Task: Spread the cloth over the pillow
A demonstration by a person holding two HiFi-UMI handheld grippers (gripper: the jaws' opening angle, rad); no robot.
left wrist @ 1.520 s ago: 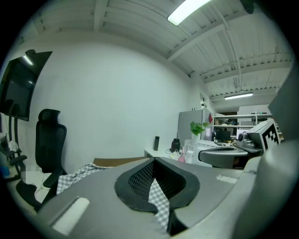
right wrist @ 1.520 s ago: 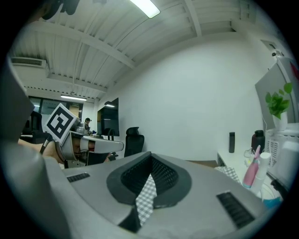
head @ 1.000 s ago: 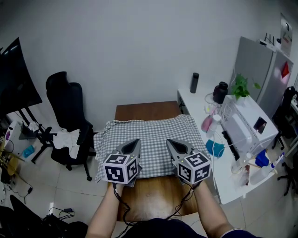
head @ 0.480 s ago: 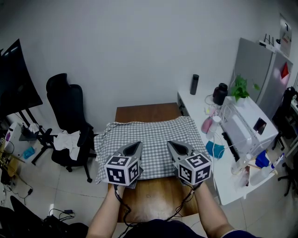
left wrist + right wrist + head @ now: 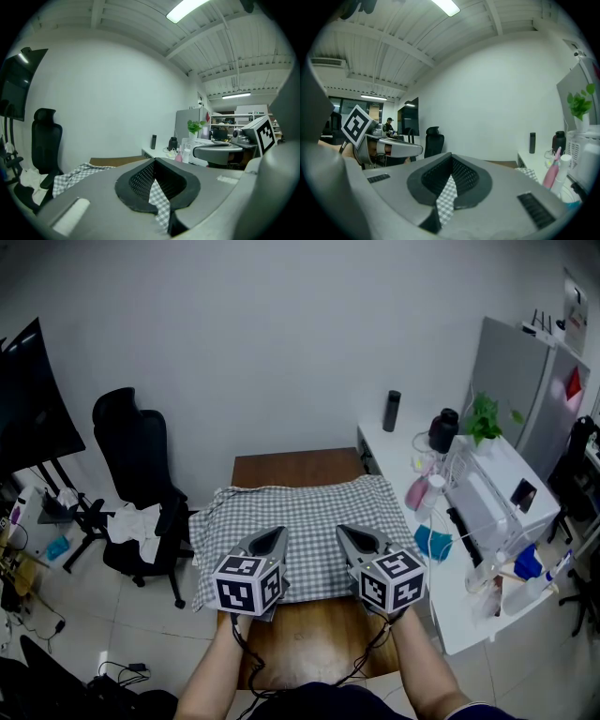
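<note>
Basically static versus a second ago.

Head view: the checked cloth lies draped over the pillow on the brown table. The pillow itself is covered, and only its bulk shows under the fabric. The cloth's left side hangs off the table edge toward the black chair. My left gripper and right gripper sit side by side at the cloth's near edge, tips pointing away from me. The only change I can see is that the left gripper has crept a hair to the right and toward me. The right gripper is in the same spot, and the cloth outline is unchanged.

Left gripper view: my jaws are closed with a narrow fold of the checked cloth pinched between them, trailing out toward the camera. More of the cloth shows low at the left, on the table. The right gripper is at the right edge, level with mine.

Right gripper view: same picture here. The jaws are closed on a strip of the cloth, which runs down out of the pinch. The left gripper is visible at the left, close beside.
</note>
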